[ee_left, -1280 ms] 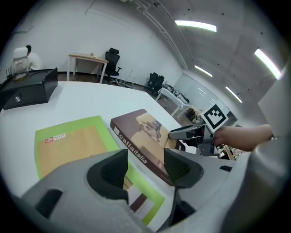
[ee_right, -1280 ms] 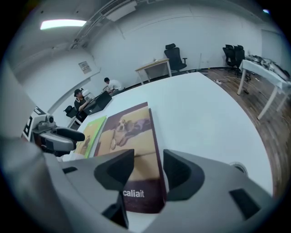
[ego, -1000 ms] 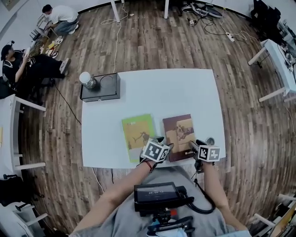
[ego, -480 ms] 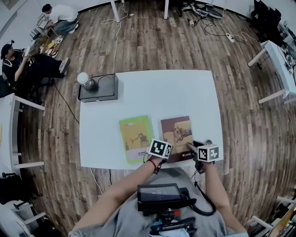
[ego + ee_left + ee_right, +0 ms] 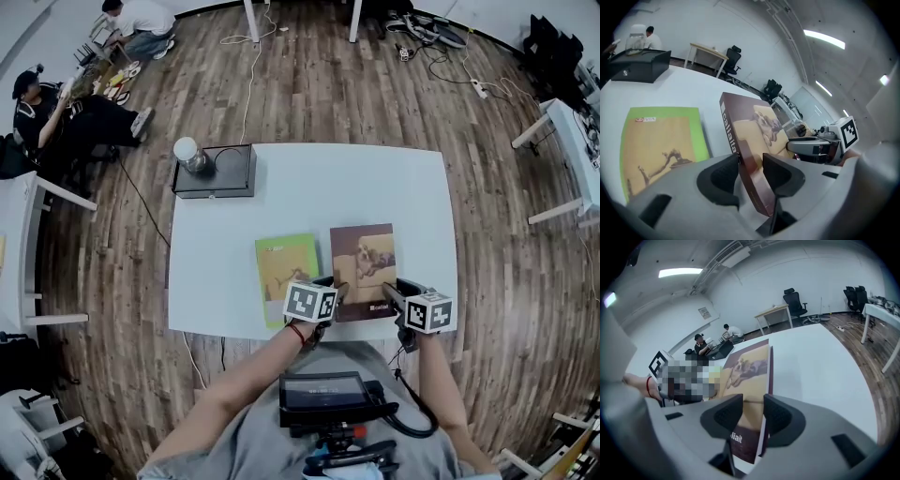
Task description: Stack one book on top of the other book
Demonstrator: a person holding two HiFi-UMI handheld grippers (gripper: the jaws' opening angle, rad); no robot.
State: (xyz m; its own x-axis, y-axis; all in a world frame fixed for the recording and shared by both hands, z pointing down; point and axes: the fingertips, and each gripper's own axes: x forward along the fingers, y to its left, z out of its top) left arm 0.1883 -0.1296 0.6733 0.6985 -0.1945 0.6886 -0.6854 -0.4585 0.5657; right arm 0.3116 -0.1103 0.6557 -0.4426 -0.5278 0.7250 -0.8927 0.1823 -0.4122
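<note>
One: Both sets of jaws have just been closing. What have they got?

Two: The left gripper [image 5: 750,161] has the spine side of the thin brown book with a tan dog picture on its cover [image 5: 754,126] between its jaws. They are only partly open, stopped on the book with both pads against it. The right gripper [image 5: 753,404] has the opposite long edge. Its jaws are a fair way apart, with the book slanting across the gap and, as far as I can judge, pinched as well.

One: And the book itself?

Two: It is just right of the flat green book [image 5: 284,272], which lies untouched on the white bench [image 5: 309,178]. A second ago the brown book lay flat beside it, with the grippers only at its near corners. Now the left gripper view shows its near end off the bench and tilted up. Whether the far end is resting or clear, I cannot tell.

One: So the grasp is made.

Two: I'd say so, and the lift has begun. What is left is to raise it clear, carry it leftward over the green book and lower it square. A thin soft book held only at its near corners may droop at the far end and catch the green book's edge.

One: Anything else nearby?

Two: A black box [image 5: 214,172] sits at the far corner beyond the green book, well apart.
</note>
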